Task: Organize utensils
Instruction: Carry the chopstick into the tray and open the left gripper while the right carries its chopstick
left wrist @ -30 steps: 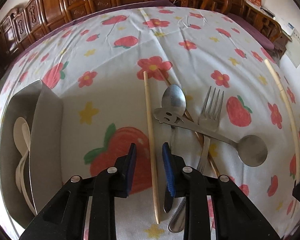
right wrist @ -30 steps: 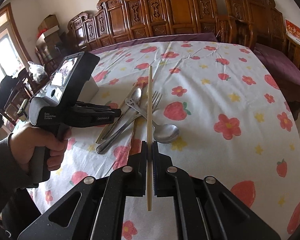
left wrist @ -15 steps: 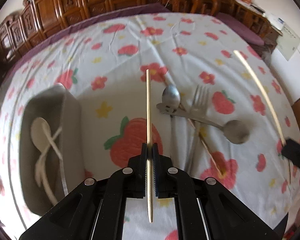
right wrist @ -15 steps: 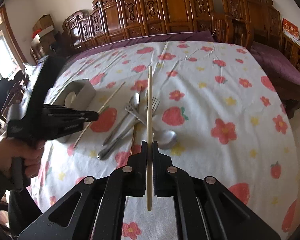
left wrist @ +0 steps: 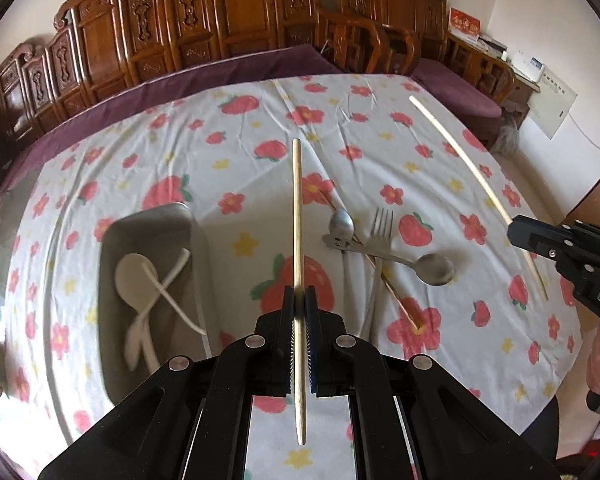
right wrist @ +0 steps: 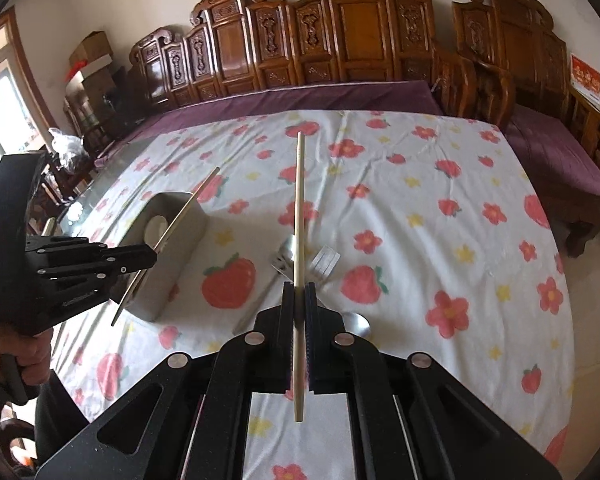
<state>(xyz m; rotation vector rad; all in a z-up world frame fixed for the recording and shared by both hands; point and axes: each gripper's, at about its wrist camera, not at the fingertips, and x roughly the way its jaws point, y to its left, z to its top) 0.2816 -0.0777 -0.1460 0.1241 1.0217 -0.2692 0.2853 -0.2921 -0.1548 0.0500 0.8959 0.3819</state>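
My left gripper (left wrist: 299,300) is shut on a pale wooden chopstick (left wrist: 297,216) and holds it above the table, to the right of a grey metal tray (left wrist: 110,320) that holds two white spoons (left wrist: 134,276). My right gripper (right wrist: 299,296) is shut on a second chopstick (right wrist: 299,200), held in the air above the pile. On the cloth lie a fork (left wrist: 381,236), two metal spoons (left wrist: 434,268) and a brown chopstick (left wrist: 396,300), crossed over each other. In the right wrist view the left gripper (right wrist: 146,258) hangs by the tray (right wrist: 188,236).
The table has a white cloth (left wrist: 420,152) with strawberries and flowers. Carved wooden chairs (left wrist: 236,12) line the far edge, and a purple bench (right wrist: 556,152) stands at the right.
My left gripper closed on the chopstick that lay on the cloth and lifted it clear. Both grippers have risen and the tray now sits further into view.
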